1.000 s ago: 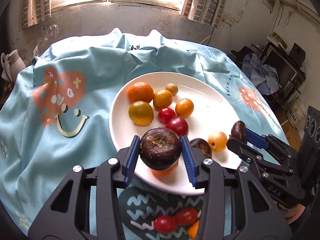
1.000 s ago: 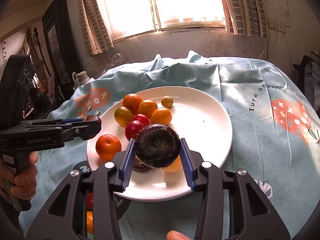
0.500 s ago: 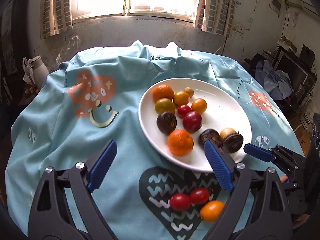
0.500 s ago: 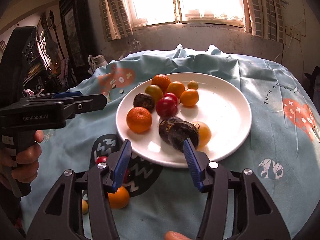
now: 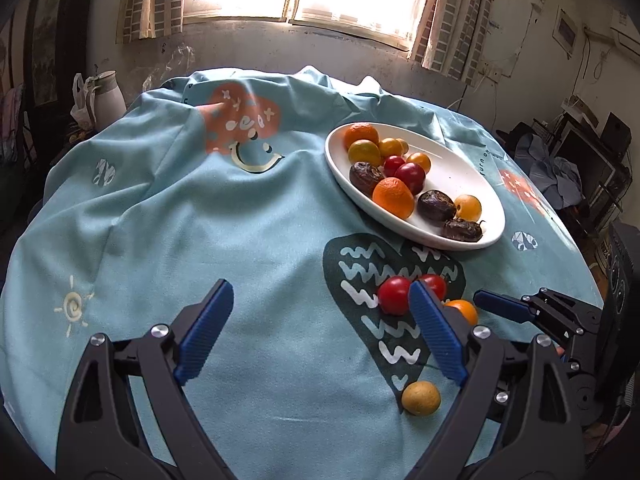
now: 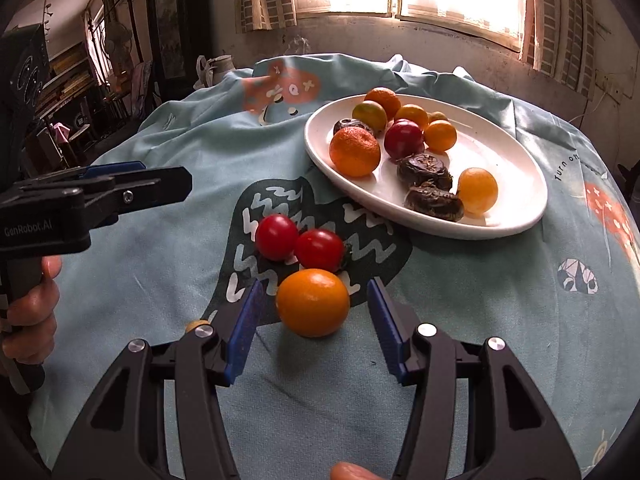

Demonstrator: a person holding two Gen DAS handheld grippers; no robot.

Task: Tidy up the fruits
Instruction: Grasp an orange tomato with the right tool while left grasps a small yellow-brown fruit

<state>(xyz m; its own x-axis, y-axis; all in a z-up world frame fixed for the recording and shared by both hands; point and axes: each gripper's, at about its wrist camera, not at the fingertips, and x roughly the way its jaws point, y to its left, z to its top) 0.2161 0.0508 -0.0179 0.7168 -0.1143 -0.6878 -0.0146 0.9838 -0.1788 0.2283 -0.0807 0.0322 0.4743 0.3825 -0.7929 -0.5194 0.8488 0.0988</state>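
Blue-padded, the left gripper (image 5: 320, 330) stands wide open over bare teal cloth (image 5: 200, 240) in its own view, with nothing between its jaws. Its right pad overlaps two red tomatoes (image 5: 394, 295) lying on a dark heart print, with an orange tomato (image 5: 464, 311) just behind that pad and a small yellow fruit (image 5: 421, 398) nearer the camera. Farther back, a white plate (image 5: 452, 164) holds tangerines, yellow and red tomatoes and three dark wrinkled fruits (image 5: 437, 206). The right gripper (image 5: 496, 305) reaches in from the right edge, close to the orange tomato. In the right wrist view, the right gripper (image 6: 316, 328) is partly open, and its jaws flank the orange tomato (image 6: 313, 302), which rests on the cloth (image 6: 480, 300); a gap shows on each side, so neither pad presses it. The two red tomatoes (image 6: 300, 244) touch each other just beyond it on the heart print. The plate (image 6: 500, 152) sits farther back to the right, with two dark fruits (image 6: 428, 184) beside a yellow tomato (image 6: 478, 190). At the left edge a hand (image 6: 32, 312) grips the left gripper (image 6: 160, 182), seen side-on over the cloth.
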